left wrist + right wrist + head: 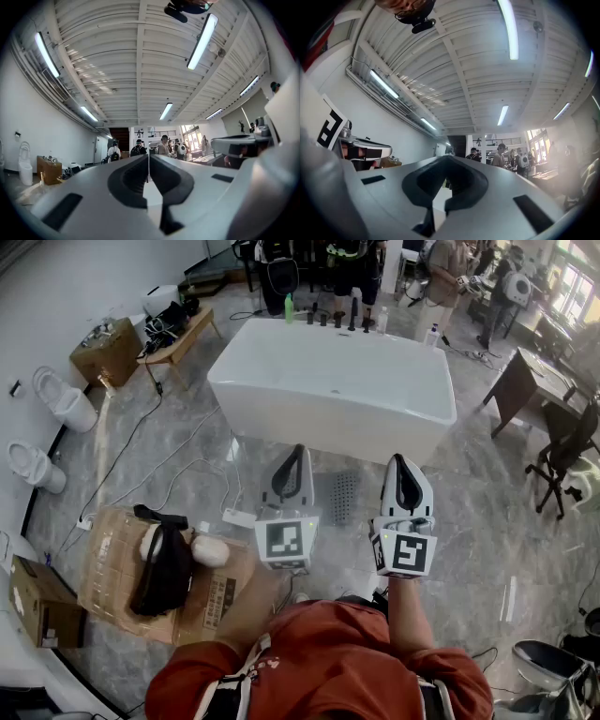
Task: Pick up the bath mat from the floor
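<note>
Your left gripper (297, 452) and right gripper (399, 461) are both closed tight, hold nothing, and aim slightly upward. The bath mat (345, 498) lies flat on the floor just before the near side of the bathtub (328, 381), showing between the two grippers. Tip them down, open one, and pinch the mat's near edge. Count: one mat, one bathtub, two toilets (61, 397) by the left wall.
</note>
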The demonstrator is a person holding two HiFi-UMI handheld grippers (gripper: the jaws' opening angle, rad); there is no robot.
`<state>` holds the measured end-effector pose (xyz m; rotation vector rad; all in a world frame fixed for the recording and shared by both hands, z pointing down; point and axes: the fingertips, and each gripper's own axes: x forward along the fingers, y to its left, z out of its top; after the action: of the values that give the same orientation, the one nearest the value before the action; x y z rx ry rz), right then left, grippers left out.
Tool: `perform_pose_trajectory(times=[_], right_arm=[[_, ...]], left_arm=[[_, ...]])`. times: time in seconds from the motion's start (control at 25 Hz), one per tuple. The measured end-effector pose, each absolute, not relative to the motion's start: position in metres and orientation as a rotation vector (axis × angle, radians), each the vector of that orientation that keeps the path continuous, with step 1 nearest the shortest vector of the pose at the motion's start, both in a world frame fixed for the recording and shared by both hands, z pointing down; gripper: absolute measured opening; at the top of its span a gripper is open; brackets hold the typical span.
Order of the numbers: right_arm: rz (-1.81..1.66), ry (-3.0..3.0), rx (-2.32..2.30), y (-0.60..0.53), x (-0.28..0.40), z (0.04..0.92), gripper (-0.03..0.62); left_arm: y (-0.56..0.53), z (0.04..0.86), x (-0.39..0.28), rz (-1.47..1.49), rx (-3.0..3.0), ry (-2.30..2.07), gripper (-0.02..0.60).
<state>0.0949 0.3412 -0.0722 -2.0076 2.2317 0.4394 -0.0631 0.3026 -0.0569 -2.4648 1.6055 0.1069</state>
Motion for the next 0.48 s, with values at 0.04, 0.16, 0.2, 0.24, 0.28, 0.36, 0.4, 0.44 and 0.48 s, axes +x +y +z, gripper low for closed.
perform_pose_trajectory(times=[0.04, 0.16, 0.2, 0.24, 0.28, 0.36, 0.4, 0.44, 0.48], right_arm=[[0.443, 2.235, -2.004, 0.341, 0.091, -0.072, 0.011], [0.454, 2.251, -2.001, 0.342, 0.078, -0.071, 0.011], [0.457, 2.256, -2.002, 0.342, 0.074, -0.07, 0.011], [0.458, 2.259, -2.004, 0.342, 0.072, -0.069, 0.011], [0.456, 2.259, -2.007, 0.343, 0.07, -0.069, 0.011], [0.452, 2.255, -2.017, 0.345, 0.067, -0.069, 0.011], [0.448, 2.255, -2.02, 0.346, 0.065, -0.068, 0.011], [0.44, 2.259, -2.019, 0.347, 0.062, -0.067, 0.011], [0.428, 2.265, -2.015, 0.347, 0.058, -0.066, 0.011]], left_arm=[[0.303, -0.056, -0.066, 0.105, -2.464, 1.603, 0.017], [0.304, -0.052, -0.072, 0.114, -2.473, 1.611, 0.017], [0.305, -0.052, -0.073, 0.123, -2.479, 1.616, 0.017], [0.305, -0.052, -0.075, 0.129, -2.483, 1.615, 0.017], [0.306, -0.052, -0.076, 0.134, -2.486, 1.614, 0.017], [0.308, -0.052, -0.078, 0.132, -2.49, 1.604, 0.017], [0.309, -0.051, -0.079, 0.124, -2.49, 1.593, 0.017], [0.31, -0.05, -0.081, 0.12, -2.493, 1.586, 0.017], [0.311, -0.048, -0.084, 0.115, -2.498, 1.581, 0.017]])
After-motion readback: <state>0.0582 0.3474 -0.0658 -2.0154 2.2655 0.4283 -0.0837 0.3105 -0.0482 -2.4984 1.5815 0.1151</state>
